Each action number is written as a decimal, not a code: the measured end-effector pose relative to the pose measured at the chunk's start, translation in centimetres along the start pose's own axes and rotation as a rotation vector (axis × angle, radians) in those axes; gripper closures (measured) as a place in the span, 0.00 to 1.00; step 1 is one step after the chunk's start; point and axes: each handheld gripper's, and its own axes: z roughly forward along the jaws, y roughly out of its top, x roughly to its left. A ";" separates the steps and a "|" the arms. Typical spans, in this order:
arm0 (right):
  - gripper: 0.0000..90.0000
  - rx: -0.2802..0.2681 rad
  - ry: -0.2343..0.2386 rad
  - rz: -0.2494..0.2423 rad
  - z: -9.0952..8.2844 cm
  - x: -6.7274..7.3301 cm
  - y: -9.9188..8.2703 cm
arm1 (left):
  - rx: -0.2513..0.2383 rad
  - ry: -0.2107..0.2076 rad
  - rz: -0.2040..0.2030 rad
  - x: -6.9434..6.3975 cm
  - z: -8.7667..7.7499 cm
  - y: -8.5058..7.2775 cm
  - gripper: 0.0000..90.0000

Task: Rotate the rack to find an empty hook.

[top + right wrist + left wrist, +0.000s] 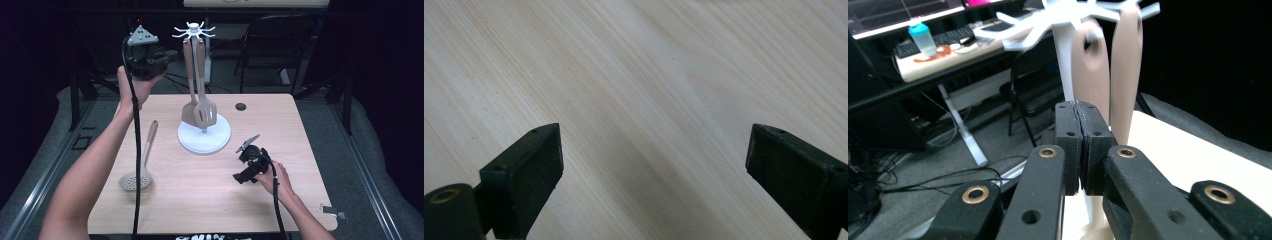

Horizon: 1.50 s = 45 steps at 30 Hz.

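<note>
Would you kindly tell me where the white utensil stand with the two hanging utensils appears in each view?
High view: utensil stand at upper centre, behind the skimmer.
Left gripper view: its post and hooks at top centre, beyond the shut left tool.
Right gripper view: not in it.
Shared landmark: the wooden table.

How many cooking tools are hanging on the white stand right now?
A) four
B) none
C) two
C: two tan tools hang from the white stand, a solid spatula and a slotted spatula, while the skimmer lies flat on the table.
</note>
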 end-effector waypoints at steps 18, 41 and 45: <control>0.09 0.019 -0.002 -0.002 0.1 -0.2 -0.2 | 0.038 0.101 0.011 0.7 2.2 3.2 1.00; 0.09 -0.006 -0.006 0.000 -0.1 -0.2 -0.2 | 0.044 0.116 0.022 0.9 1.7 2.6 1.00; 0.09 0.009 -0.011 -0.014 -0.2 -0.2 -0.1 | 0.044 0.103 0.023 0.8 0.9 2.2 1.00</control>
